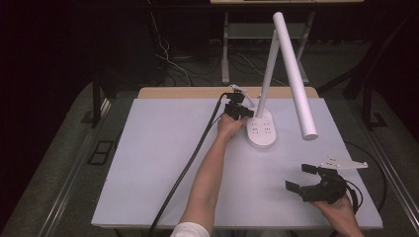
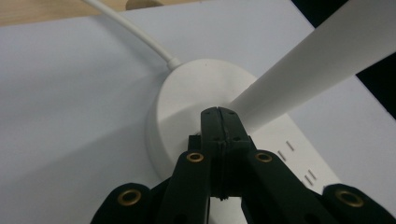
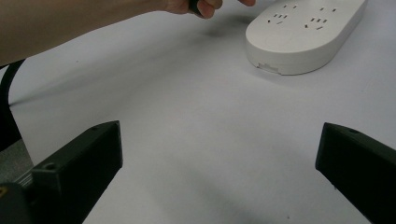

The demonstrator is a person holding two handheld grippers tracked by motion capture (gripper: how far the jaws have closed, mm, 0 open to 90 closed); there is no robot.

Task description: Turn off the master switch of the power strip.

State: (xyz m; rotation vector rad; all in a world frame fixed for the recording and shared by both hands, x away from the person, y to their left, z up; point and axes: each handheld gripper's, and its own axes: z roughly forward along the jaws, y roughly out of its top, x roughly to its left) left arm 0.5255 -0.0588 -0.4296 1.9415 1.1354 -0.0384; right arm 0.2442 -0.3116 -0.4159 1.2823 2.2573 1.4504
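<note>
A pale grey-white table (image 1: 163,163) spreads wide under the high view, with a strip of bare wood edge (image 1: 197,93) showing along its far side. Sitting flat on it, toward the far right of centre, is the white oval lamp base (image 1: 261,131), socket slots on its top. A white cord (image 2: 135,32) leaves the base's far end and trails across the surface to the wooden edge.

Desk lamp (image 1: 261,129) stands on table (image 1: 148,163), far centre-right. Left gripper (image 1: 245,113) at lamp base's left rear, by stem foot. Right gripper (image 1: 302,177) near front right corner, well apart from lamp.
</note>
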